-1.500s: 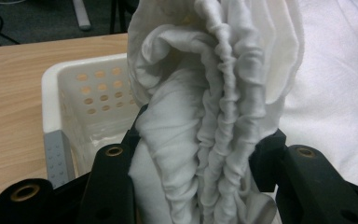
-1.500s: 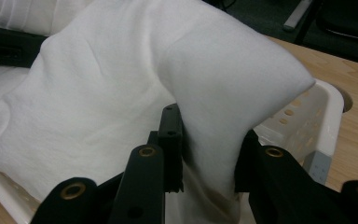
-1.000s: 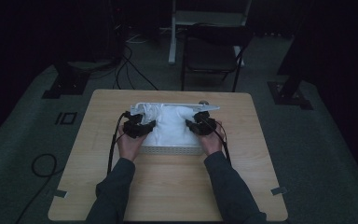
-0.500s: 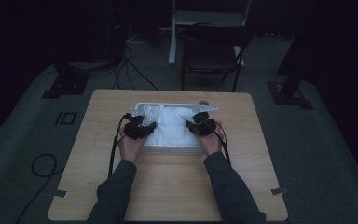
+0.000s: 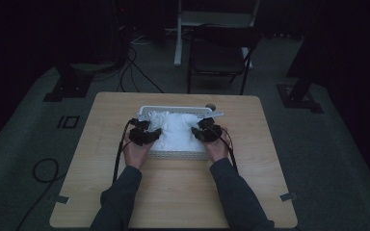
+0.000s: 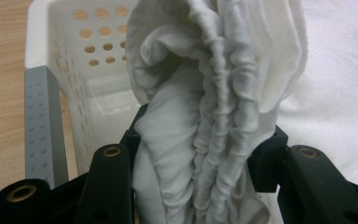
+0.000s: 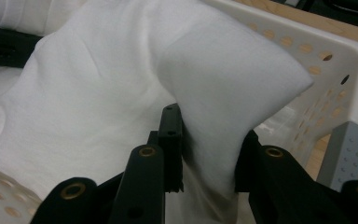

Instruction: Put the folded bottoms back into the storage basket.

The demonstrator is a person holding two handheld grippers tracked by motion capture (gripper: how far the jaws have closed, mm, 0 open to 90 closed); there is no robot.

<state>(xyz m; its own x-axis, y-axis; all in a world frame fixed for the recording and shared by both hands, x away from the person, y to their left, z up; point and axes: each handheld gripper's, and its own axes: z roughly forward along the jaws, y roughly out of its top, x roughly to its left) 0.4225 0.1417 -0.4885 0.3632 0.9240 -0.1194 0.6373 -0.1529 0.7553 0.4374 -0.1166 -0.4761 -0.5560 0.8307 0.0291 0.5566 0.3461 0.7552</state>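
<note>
A white cloth (image 5: 176, 130) lies bunched in a white perforated basket (image 5: 173, 155) on the wooden table. My left gripper (image 5: 152, 134) sits at the cloth's left side, shut on a gathered, wrinkled fold of the cloth (image 6: 200, 140) between its black jaws. My right gripper (image 5: 198, 132) is at the cloth's right side, shut on a smooth fold of the same cloth (image 7: 214, 135). The basket wall (image 6: 74, 70) with round holes and a grey corner post (image 6: 42, 126) stand beside the left jaws. Behind the right jaws runs the basket rim (image 7: 335, 51).
The basket stands at the middle of the table (image 5: 173, 202), nearer its far edge. A small round object (image 5: 211, 107) lies just behind the basket. A dark chair (image 5: 219, 53) and cables (image 5: 135, 62) are on the floor beyond the table.
</note>
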